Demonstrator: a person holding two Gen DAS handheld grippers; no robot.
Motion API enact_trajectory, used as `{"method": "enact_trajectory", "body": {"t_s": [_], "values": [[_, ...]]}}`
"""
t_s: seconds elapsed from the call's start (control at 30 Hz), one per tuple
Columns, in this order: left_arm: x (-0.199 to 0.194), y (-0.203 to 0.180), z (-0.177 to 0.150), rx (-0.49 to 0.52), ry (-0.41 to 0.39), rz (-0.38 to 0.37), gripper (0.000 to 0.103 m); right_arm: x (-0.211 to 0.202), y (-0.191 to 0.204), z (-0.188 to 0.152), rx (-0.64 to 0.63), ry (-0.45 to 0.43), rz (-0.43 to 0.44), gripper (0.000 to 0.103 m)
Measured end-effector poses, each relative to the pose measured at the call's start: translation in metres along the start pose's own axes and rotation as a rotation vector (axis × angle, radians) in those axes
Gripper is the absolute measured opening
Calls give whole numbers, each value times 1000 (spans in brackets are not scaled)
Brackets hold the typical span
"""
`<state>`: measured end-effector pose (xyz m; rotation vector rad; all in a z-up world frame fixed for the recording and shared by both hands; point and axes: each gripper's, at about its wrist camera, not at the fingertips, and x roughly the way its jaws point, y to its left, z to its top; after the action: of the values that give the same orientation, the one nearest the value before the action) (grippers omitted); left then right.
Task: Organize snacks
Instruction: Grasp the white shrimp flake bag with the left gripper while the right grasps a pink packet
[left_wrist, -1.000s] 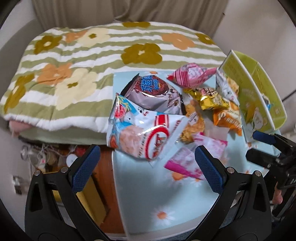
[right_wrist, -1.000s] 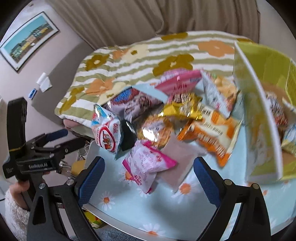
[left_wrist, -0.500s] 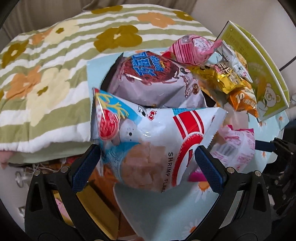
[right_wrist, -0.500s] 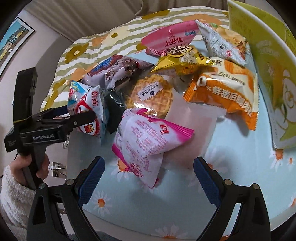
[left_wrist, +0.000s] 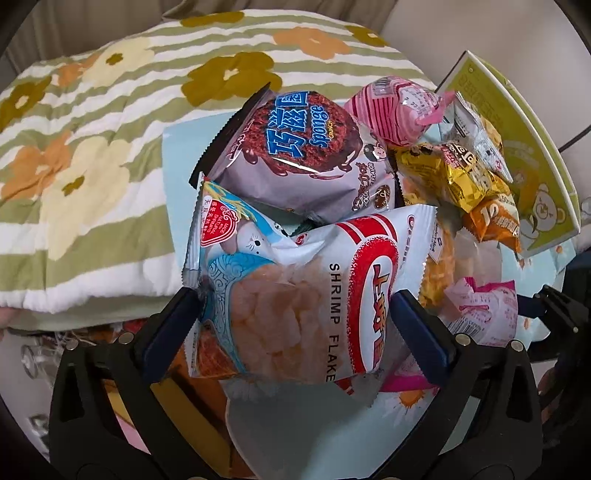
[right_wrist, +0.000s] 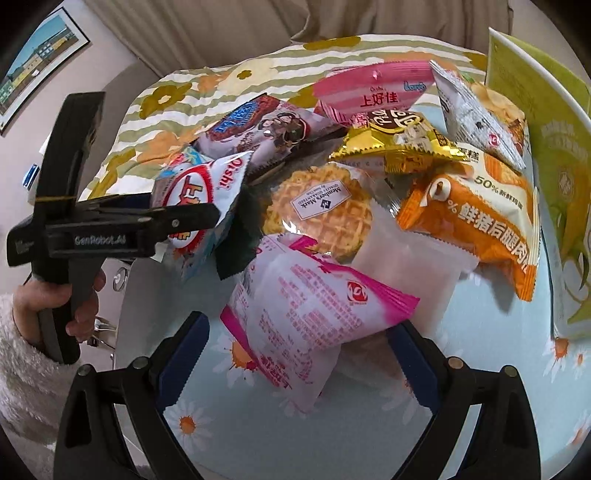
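The left gripper (left_wrist: 295, 317) straddles the shrimp flakes bag (left_wrist: 295, 295) at the table's (right_wrist: 480, 387) left edge, jaws wide, pads at the bag's sides but not squeezing, its long axis running across the gap. The right gripper (right_wrist: 299, 343), equally wide and empty, frames a pink packet (right_wrist: 306, 317) lying slantwise between its pads; the green box (right_wrist: 554, 166) stands well to its right.

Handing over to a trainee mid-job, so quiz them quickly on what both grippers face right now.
1. True or false: the left gripper is shut, well clear of the shrimp bag.
2. Which snack lies between the right gripper's open jaws? A) pink packet B) orange packet C) gold packet
3. Fill in: the shrimp bag's print reads SHRIMP ___.

Key: 1 false, the bag sits between its open jaws; 2 A; 3 FLAKE.
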<state>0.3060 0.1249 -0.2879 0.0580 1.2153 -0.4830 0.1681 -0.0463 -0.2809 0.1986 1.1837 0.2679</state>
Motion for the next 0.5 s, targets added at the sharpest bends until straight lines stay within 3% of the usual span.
{"method": "enact_trajectory", "body": {"t_s": [0.2,0.5], "values": [[-11,5,-2,-37,-12,-13,82,-2,0,1,5,-8,9,96],[-30,3,-10,-47,-31,-9,79,-2,6,1,-2,-21,-6,96]]}}
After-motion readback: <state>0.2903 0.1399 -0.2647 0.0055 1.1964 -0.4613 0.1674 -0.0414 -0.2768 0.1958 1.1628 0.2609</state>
